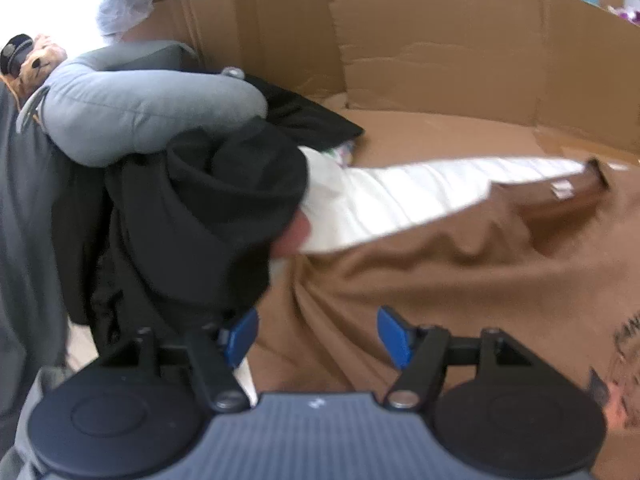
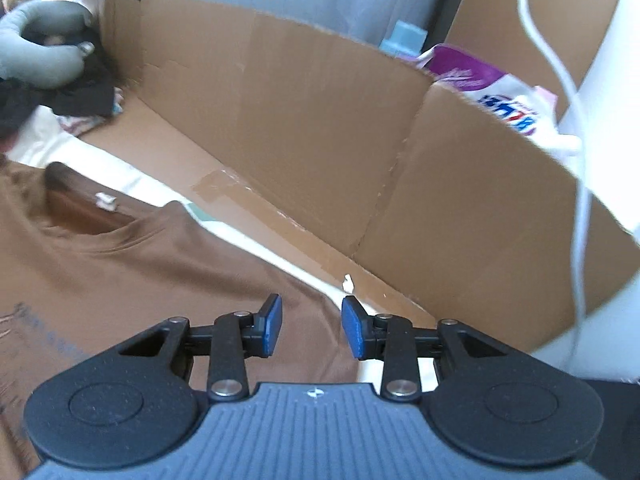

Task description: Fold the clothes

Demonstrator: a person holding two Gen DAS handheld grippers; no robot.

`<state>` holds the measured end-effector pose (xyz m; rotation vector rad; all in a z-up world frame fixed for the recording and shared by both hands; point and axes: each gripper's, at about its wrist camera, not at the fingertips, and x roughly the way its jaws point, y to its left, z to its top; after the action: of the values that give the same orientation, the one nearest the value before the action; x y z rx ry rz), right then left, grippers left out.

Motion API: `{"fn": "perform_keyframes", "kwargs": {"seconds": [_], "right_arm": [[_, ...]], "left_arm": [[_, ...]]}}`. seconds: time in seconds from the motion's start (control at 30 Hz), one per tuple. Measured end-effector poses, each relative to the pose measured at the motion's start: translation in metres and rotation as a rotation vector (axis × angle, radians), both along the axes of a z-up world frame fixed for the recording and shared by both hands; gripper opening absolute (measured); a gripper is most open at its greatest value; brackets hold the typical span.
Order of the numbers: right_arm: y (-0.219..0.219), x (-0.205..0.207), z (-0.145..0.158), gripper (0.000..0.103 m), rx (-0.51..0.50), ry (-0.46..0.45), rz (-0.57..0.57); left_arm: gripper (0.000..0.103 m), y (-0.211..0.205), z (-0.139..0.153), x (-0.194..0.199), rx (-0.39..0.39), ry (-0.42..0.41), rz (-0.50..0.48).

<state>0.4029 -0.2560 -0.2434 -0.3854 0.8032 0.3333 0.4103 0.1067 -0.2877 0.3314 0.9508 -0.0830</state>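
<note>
My left gripper (image 1: 318, 336) and right gripper (image 2: 312, 330) look alike: blue pads on short black fingers, black linkage arms pinned with silver screws, two round black discs either side of a ribbed grey housing bearing a small white mark. A black sleeve (image 1: 224, 208) shows ahead of my left one.

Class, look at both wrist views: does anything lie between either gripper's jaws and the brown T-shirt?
Nothing visible does. The left gripper and right gripper both have open, empty jaws directly over the brown T-shirt. The pile of dark clothes lies off to one side.
</note>
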Motion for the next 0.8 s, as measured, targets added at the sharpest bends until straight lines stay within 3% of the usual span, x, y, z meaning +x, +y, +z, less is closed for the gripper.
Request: {"fn": "perform_keyframes", "kwargs": {"seconds": [0.13,0.23,0.37,0.47,0.57,0.8], "right_arm": [[-0.022,-0.024,0.013,0.041,0.041,0.015,-0.034],[-0.05,-0.048,0.021,0.042,0.083,0.027,-0.088],[-0.077,-0.067,0.003,0.042,0.119,0.06,-0.16],[-0.101,-0.084,-0.01,0.042,0.202,0.078,-0.251],[-0.118,-0.103,-0.031,0.042,0.276,0.088,-0.318],[-0.131,-0.133,-0.075,0.042,0.375,0.066,-0.349]], "left_arm": [[0.069,-0.017,0.019,-0.028,-0.025,0.019,-0.023],[0.075,-0.031,0.025,-0.044,-0.034,0.025,-0.037],[0.075,-0.048,0.029,-0.07,-0.077,0.044,-0.024],[0.075,-0.063,0.026,-0.084,-0.084,0.072,-0.036],[0.075,-0.084,0.025,-0.095,-0.056,0.093,-0.097],[0.075,-0.134,0.026,-0.1,-0.025,0.121,-0.209]]}}
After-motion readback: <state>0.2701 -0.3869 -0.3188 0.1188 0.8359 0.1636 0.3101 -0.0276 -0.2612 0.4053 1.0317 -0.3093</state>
